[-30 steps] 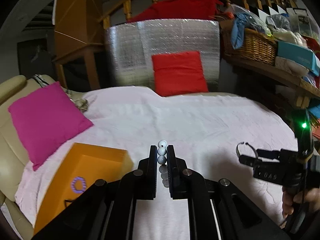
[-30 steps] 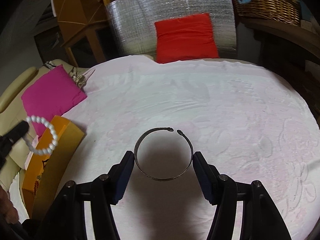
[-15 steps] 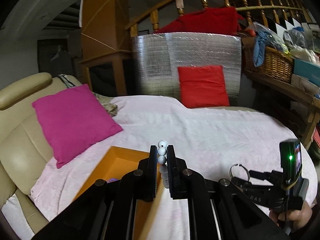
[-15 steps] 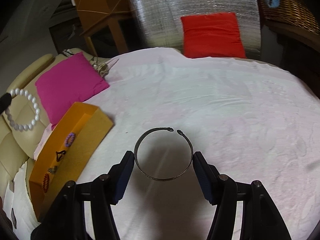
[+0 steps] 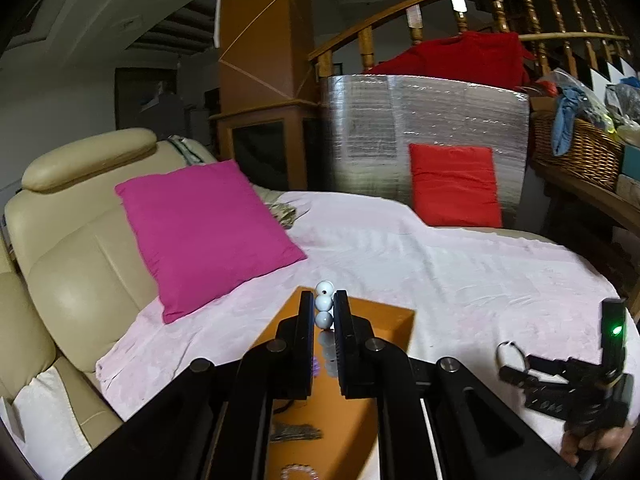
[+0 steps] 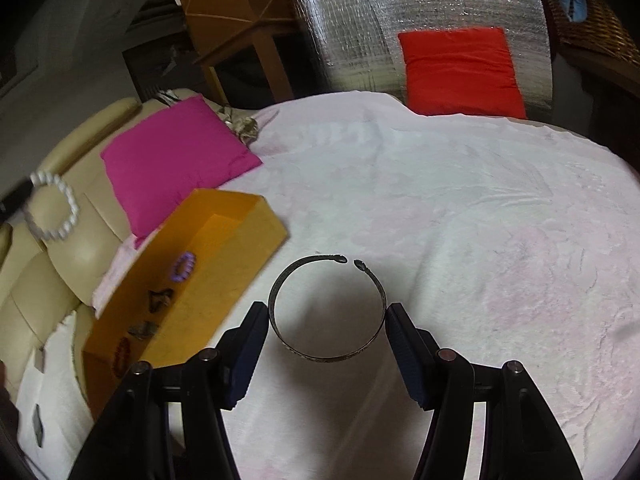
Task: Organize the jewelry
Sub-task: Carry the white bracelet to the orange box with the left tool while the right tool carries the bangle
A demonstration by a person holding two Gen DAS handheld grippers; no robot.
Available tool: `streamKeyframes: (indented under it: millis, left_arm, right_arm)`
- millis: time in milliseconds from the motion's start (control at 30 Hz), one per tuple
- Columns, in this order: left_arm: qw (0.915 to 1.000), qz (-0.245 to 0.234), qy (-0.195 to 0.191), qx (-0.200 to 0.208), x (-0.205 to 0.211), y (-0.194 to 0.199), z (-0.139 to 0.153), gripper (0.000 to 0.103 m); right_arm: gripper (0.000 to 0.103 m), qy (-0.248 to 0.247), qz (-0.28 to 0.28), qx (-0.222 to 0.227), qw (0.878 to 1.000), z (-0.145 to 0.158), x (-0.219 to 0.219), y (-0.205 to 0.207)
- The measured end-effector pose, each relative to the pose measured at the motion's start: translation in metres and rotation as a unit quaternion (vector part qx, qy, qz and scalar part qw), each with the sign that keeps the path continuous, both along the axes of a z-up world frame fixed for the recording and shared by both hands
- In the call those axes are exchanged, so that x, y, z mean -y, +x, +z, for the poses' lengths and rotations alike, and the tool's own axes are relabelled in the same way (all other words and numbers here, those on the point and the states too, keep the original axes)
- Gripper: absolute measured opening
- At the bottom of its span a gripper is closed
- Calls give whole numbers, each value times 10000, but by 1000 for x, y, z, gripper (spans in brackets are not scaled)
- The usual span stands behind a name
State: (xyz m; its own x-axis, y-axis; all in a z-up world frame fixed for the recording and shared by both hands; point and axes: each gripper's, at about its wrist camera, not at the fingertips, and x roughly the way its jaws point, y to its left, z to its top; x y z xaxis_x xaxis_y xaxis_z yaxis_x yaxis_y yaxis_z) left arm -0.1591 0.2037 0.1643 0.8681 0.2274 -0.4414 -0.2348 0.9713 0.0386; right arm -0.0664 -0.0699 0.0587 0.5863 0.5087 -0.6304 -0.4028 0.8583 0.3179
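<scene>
I use the orange box point(image 6: 224, 264) as the reference landmark.

Right gripper point(image 6: 326, 322): I have its fingers set wide, clamping the metal cuff bangle point(image 6: 326, 308) across its width, one pad point(image 6: 250, 344) on each side. The bangle's opening faces away from me. This unit hangs over the pale pink sheet point(image 6: 460, 240), just right of the box's near half.

Left gripper point(image 5: 324, 320): I have its fingers drawn narrow, pinching the white bead bracelet point(image 5: 324, 304). Three beads stand stacked above the tips. From the right wrist view the same bracelet point(image 6: 54, 210) hangs as an open loop in the air, left of the box and over the beige sofa point(image 6: 52, 280). From the left wrist view the gripper sits directly over the box interior.

Inside the box, near to far: a red bead bracelet point(image 6: 121, 356), two small dark pieces I cannot identify, then a purple bead bracelet point(image 6: 184, 267).

Beyond the box's far end: a magenta cushion point(image 6: 172, 160) lying partly on the sofa, touching the sheet. Farther, and well apart to the right: a red cushion point(image 6: 460, 70) leaning on a silver foil panel point(image 6: 400, 20).

Writing: the side of the right gripper body point(image 5: 568, 392) carries lettering in the left wrist view; I cannot read it. A green indicator lamp point(image 5: 617, 330) is lit above it.
</scene>
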Motion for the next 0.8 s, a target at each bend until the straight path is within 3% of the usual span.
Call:
streamKeyframes:
  millis: [433,800]
  left_arm:
    - [9992,256,-245,-195,-42,-1,-27,9]
    - [9977,426,-313,-435,-67,5,-49,9]
  right_arm:
    - [64,101,642,157,9978,40,-70,-1]
    - [64,38,1012,130,9948,43,-122,5]
